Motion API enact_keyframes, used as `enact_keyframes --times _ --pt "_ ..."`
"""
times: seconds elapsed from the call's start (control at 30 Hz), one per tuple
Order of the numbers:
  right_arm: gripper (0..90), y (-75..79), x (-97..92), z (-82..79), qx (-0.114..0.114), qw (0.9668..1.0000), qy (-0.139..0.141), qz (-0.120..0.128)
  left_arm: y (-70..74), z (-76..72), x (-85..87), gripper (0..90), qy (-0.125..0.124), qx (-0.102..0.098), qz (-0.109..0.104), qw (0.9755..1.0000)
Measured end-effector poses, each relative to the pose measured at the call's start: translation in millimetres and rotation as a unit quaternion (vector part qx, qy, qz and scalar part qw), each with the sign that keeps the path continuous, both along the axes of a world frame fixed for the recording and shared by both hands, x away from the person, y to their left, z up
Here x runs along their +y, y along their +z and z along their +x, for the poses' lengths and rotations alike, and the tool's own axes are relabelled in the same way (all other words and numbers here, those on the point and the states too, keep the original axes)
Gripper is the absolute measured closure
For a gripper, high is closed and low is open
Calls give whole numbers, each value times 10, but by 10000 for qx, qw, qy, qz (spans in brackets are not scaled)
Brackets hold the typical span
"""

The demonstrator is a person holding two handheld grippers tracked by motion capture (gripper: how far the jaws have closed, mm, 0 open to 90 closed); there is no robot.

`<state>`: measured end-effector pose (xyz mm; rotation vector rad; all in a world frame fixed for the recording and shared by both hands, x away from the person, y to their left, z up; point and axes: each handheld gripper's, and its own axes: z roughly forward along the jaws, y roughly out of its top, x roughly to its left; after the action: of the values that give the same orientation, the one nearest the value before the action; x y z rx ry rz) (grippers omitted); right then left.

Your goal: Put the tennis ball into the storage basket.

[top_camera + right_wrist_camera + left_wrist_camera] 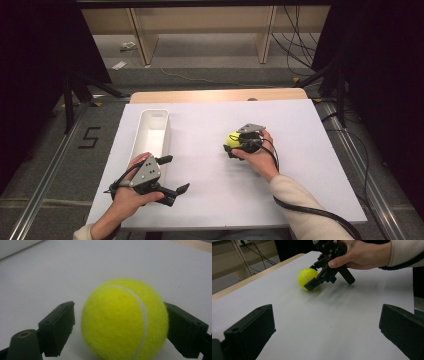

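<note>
Nearest the front edge of the white-covered counter, toward its left corner, the left hand-held gripper sits in the person's left hand, a grey three-cornered plate on top. It is released: its two black jaws stand wide apart with bare counter between them, which the left gripper view confirms, each jaw rising at one side of that view and nothing between.

Farther in, about midway between front and back edges and a little right of centre, the right hand-held gripper is held in the person's right hand, a cream sleeve running back to the front edge. Its jaws straddle a fuzzy yellow-green tennis ball, which rests on the counter. In the right gripper view the right-side jaw lies against the ball or just beside it, while a narrow gap shows between the left-side jaw and the felt, so the gripper is around the ball but not clenched on it.

Along the left edge, from mid-depth toward the back, stands a long white plastic rectangular bin, well apart from the ball.
</note>
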<state>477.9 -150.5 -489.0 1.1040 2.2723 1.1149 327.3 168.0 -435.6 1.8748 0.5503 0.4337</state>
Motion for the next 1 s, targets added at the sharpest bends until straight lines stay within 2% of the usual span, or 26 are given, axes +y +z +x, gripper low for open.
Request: enact_keyframes --times 0.1,0.27,0.6,1.0 --pt "174 -5 -1 6 0 10000 -14 -17 0 0 0 0 -2 -3 1 10000" --pt "250 -4 1 16 -96 9999 -105 -58 3 0 3 0 0 -9 -1 10000" --pt "259 0 0 19 -111 9998 -133 -84 10 -3 7 0 -6 -18 -9 10000" --pt "262 34 -30 20 -110 9998 -183 -2 12 -7 10 0 6 -19 -27 10000"
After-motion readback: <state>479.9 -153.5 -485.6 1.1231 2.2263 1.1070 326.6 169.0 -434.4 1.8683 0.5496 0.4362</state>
